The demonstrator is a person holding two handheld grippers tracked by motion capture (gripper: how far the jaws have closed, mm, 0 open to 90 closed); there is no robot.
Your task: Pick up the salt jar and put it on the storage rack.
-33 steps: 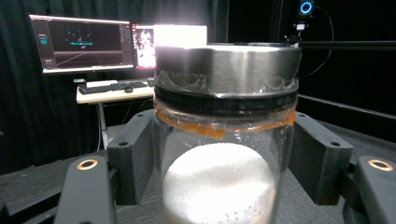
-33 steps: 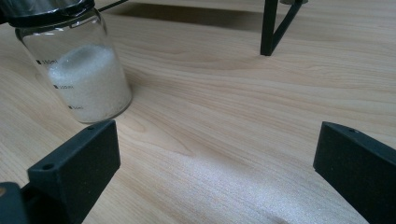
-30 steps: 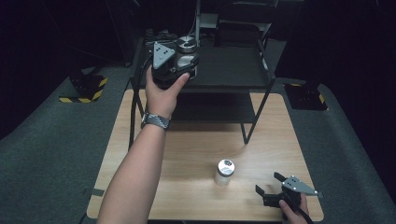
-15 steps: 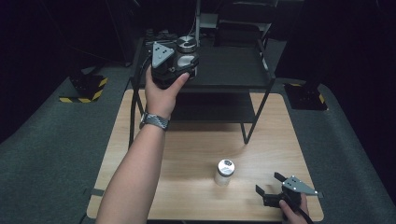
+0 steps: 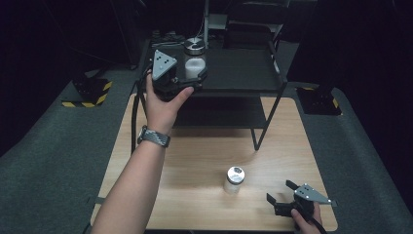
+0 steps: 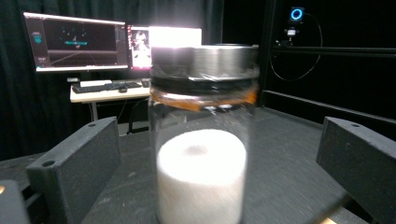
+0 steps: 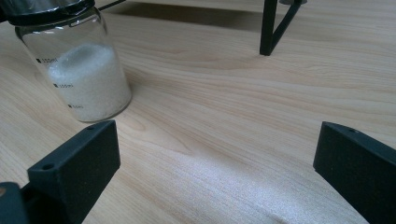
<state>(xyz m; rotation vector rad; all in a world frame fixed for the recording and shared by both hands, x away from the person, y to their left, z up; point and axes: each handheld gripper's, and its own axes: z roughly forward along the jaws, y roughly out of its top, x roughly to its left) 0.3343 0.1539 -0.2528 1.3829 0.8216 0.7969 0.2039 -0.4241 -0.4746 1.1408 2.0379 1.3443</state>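
Since the clear glass jar with a metal lid and white powder (image 6: 201, 140) stands on the black shelf (image 5: 243, 73), freed between the left gripper (image 5: 195, 80)'s just-opened jaws, regrip mid-body: smooth, breakable, fairly light; right gripper (image 5: 278, 199) gapes empty

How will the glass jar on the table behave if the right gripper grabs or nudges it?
The jar looks rigid glass, so probably slick between pads and breakable if dropped. It stands tall and narrow, so a high nudge may tip it, and then it could roll. White granules fill only its lower part, likely steadying it.

left gripper (image 5: 194, 73): black body; grey triangular plate | wrist: grey woven watchband (image 5: 154, 136)
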